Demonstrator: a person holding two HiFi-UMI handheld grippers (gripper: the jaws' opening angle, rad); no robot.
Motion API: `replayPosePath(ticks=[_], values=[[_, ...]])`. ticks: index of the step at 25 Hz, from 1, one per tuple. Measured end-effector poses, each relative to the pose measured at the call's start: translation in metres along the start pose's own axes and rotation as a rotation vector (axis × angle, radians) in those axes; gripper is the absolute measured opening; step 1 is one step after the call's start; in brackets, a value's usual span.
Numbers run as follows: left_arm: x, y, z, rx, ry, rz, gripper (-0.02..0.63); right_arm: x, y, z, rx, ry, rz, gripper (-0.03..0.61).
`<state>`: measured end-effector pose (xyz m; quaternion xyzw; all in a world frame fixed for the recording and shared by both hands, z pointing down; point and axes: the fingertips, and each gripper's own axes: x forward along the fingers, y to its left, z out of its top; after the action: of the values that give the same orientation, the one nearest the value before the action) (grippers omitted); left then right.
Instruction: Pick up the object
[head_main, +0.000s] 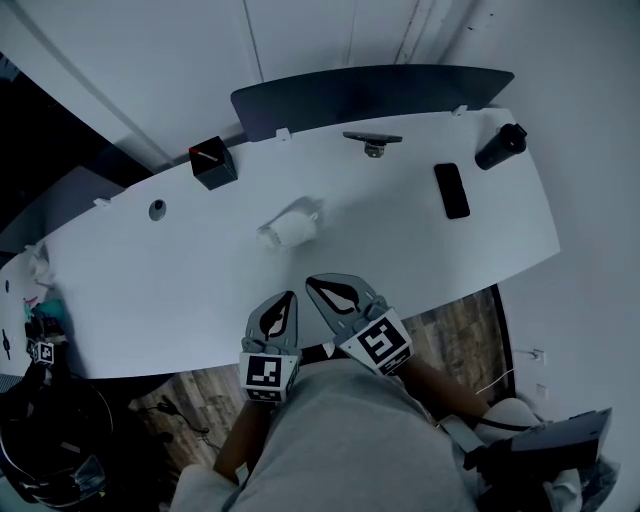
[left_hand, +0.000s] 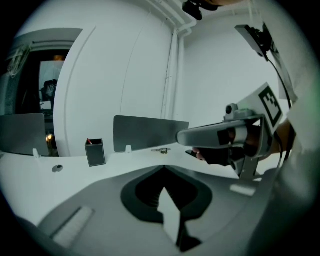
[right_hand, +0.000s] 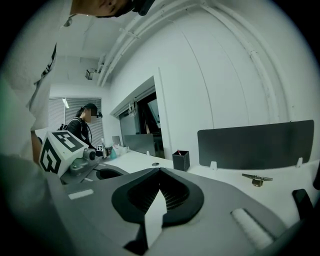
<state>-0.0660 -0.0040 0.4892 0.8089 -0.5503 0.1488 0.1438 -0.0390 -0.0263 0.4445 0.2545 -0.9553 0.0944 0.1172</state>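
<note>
With the fingers of the left gripper (head_main: 288, 300) and right gripper (head_main: 318, 284) fully closed and empty, the white paper roll (head_main: 290, 229) (judged light, soft, easily crushed) is found lying on the surface (head_main: 180, 290) a little ahead of them and should be gripped gently across its middle.

On the table (head_main: 200, 290), the box (head_main: 213, 163) lies left of the roll (head_main: 290, 229), the phone (head_main: 452, 190) right.
</note>
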Motion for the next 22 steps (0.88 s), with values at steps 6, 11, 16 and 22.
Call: replayPosePath(ticks=[6, 11, 16, 22], values=[[-0.002, 0.034, -0.009, 0.059, 0.037, -0.053, 0.002, 0.032, 0.011, 0.006, 0.015, 0.031, -0.053, 0.002], [0.016, 0.048, -0.023, 0.179, 0.089, -0.070, 0.002, 0.034, 0.003, -0.003, 0.046, 0.068, -0.113, 0.002], [0.040, 0.056, -0.031, 0.319, 0.159, -0.015, 0.002, 0.030, -0.010, -0.011, 0.060, 0.102, -0.106, 0.002], [0.071, 0.061, -0.039, 0.445, 0.257, 0.091, 0.003, 0.032, -0.038, 0.003, 0.030, 0.073, -0.082, 0.002]])
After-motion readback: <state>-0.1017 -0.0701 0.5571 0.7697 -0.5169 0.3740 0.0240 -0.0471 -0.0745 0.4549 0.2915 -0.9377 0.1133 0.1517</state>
